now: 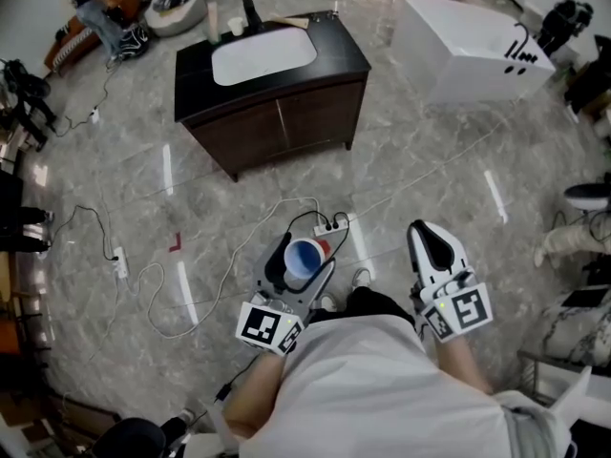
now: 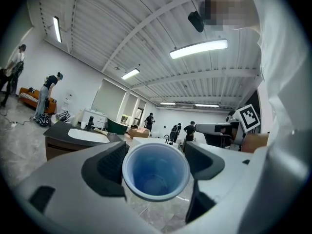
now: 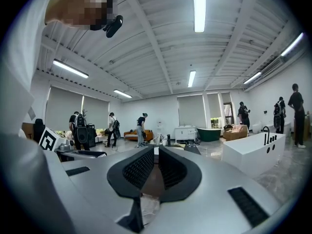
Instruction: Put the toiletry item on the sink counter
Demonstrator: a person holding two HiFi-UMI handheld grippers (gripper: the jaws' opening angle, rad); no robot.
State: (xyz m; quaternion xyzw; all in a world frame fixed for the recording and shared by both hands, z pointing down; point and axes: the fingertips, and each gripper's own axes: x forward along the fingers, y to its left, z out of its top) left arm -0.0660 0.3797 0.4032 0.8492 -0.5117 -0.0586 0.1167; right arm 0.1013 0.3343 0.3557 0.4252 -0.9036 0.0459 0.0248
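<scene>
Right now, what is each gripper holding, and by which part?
Left gripper grips the blue cup by its sides, near the rim. Right gripper: jaws together, nothing held.

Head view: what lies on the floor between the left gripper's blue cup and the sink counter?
In the head view, a white power strip and loose white cables cross an otherwise bare marble floor.

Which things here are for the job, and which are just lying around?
For the job:
- blue cup, held in the left gripper
- sink counter, where the cup must go

Just lying about:
- white bathtub
- power strip on the floor
</scene>
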